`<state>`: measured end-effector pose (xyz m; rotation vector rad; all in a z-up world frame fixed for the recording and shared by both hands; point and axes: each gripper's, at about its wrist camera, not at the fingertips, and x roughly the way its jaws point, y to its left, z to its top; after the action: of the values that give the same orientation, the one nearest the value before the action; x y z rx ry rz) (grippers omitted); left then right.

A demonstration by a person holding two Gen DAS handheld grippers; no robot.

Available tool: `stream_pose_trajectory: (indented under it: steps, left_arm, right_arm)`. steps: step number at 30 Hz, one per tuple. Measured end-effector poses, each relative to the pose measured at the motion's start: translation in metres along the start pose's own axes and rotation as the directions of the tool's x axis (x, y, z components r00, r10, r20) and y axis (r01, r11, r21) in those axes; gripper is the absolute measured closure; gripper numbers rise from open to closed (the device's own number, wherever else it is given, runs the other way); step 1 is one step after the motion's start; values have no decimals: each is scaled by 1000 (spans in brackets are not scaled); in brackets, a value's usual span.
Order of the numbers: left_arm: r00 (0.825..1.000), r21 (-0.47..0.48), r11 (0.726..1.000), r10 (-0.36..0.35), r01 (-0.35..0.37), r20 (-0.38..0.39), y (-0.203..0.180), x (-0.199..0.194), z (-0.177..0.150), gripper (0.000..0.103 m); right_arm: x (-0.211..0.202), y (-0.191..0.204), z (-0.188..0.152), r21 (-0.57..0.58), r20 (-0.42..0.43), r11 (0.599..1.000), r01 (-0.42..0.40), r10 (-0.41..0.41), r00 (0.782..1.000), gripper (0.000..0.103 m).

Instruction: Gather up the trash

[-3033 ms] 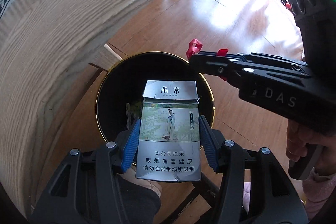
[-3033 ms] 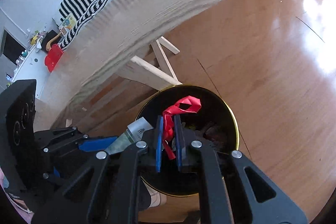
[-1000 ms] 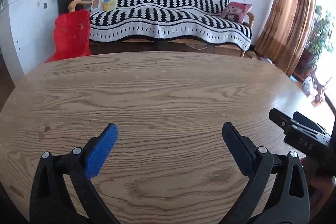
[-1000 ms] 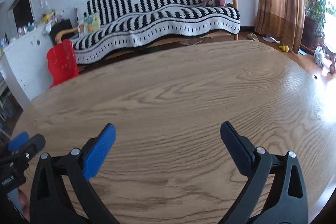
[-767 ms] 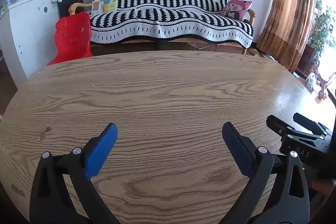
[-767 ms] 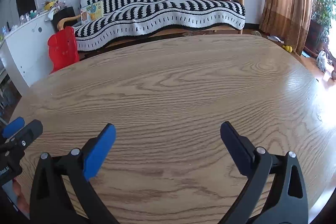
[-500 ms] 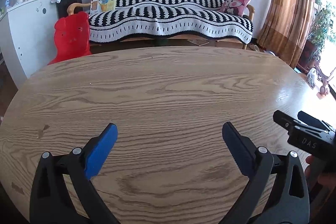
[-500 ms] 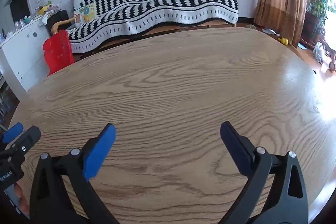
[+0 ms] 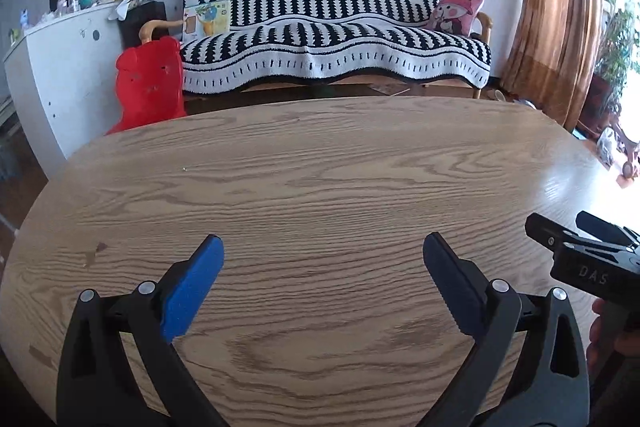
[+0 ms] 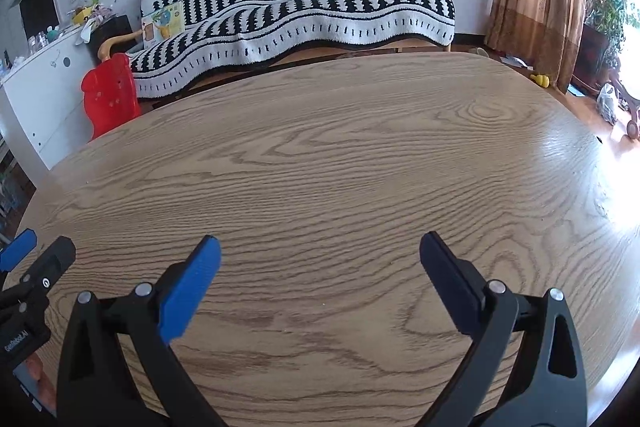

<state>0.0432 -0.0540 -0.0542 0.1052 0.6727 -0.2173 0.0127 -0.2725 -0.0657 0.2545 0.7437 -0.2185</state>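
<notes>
Both grippers level, jaws wide, above table (image 9: 320, 187)

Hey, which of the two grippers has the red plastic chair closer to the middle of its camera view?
The left gripper. In its view the red chair stands well in from the left edge, beside the striped sofa; in the right gripper's view it sits nearer the edge.
</notes>
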Motion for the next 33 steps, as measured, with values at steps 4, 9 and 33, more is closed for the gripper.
stream_pose_trajectory:
  steps: [4,9,33]
  left_arm:
    - [1000,-8,1000,28,-28,8,4,-1,3,6]
    - [999,-19,999,43,-42,24,9,-3,6,6]
    - [1000,-43,999,14,-14,-12,15,5,1,6]
  right_arm:
    - [-1,-1,0,-3,0,1000,-3,3,1000,7]
    - [-3,-7,1,18,8,1000,-21,21,1000,7]
    - [7,-2,-7,-27,-73,999,-25,23,997,7]
